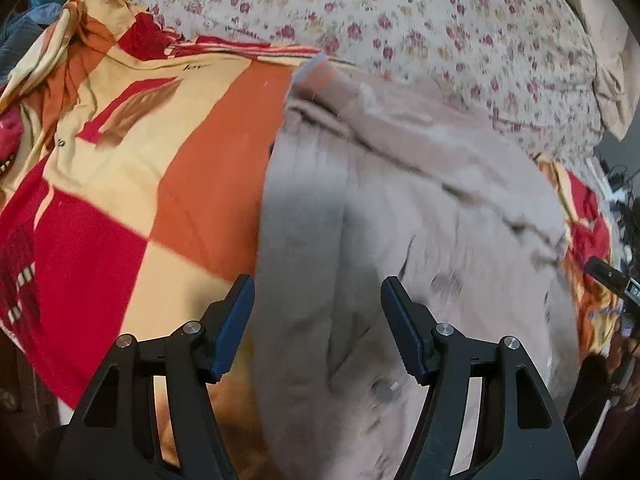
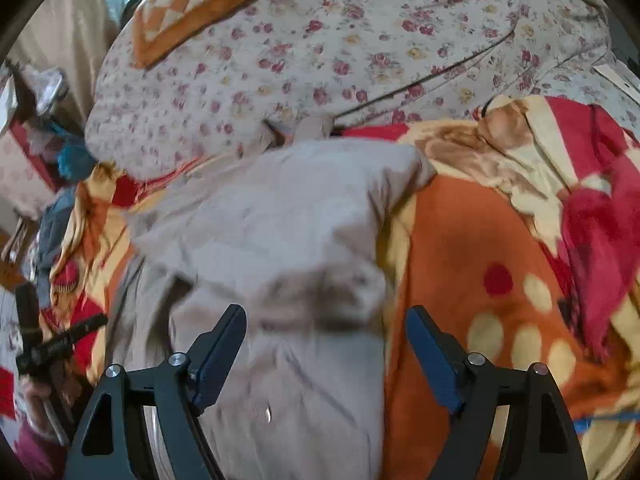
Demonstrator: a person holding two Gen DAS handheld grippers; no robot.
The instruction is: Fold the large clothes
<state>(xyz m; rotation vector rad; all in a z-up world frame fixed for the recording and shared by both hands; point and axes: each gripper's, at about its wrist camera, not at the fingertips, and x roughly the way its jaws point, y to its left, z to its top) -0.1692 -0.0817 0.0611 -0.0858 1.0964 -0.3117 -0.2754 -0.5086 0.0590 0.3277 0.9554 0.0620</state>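
Step in hand: judging by how the cloth lies, one fold of the beige garment [image 1: 400, 200] is laid down and both claws are clear of it; the fold looks partly done, not finished.
Left claw [image 1: 318, 320]: released, jaws standing apart with nothing pinched; the beige cloth lies below and beyond the gap, and the pads do not press on it.
Right claw [image 2: 326, 344]: released too, jaws wide, nothing between the pads; the garment's right edge runs under the gap.
Garment position: it lies on the blanket [image 1: 120, 184] of red, orange and cream that covers the bed, with the flowered quilt [image 2: 320, 52] heaped behind it.
Garment shape: in the right wrist view a flap is turned over so the upper part looks like a rough rectangle; in the left wrist view a long ribbed strip runs down its left side. Blur hides finer detail.
Relation to claws: the left claw hangs over the garment's left edge, the right claw over its right edge, both pointing steeply down.
Next move, as a guess: pick a fresh edge or corner on each side, pinch only the layers meant to travel, and carry them across evenly.
Risk: soft cloth may drag the blanket or bunch up.
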